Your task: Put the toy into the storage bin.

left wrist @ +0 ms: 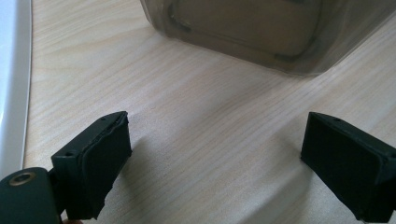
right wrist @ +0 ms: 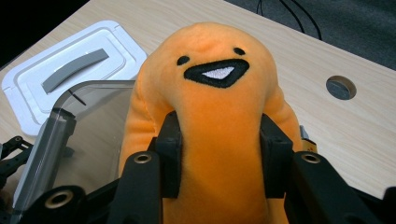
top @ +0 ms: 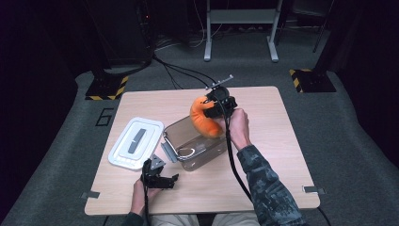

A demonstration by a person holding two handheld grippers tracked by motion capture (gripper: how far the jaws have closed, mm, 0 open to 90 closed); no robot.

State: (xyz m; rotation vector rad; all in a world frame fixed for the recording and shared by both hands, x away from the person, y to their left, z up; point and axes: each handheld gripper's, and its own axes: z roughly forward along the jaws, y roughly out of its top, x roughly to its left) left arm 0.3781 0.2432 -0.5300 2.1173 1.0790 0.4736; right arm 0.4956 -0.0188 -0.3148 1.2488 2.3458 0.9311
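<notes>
Over the box (top: 195, 141), right gripper (top: 217, 109) holds an orange plush (top: 203, 117), fingers (right wrist: 170, 154) pinched into its soft body from both sides. Plush hangs at the far rim of the box, partly above the opening, not yet inside. Likely step: lowering it in. Grip sits mid-body, so the toy dangles long end down, which should help it slide into the box.

Left gripper (top: 160, 180) rests low on the desk (top: 282, 155) at the near side, just in front of the box. Its fingers (left wrist: 100, 163) stand wide apart, nothing between them, bare desk under them. Probably parked there to leave the opening free, or waiting to steady the box or fetch the lid.

Lid (top: 135, 142) lies flat on the desk left of the box, touching or nearly touching its corner; hard to say which. White, with a grey strip on top. Being off leaves the box open for loading.

Plush look: bright orange, velvety, rounded blob shape, stitched black eyes and an open black mouth with a white patch. Squashes visibly where the fingers press. Box is clear smoky plastic with a grey latch on its left end; inside looks empty.
</notes>
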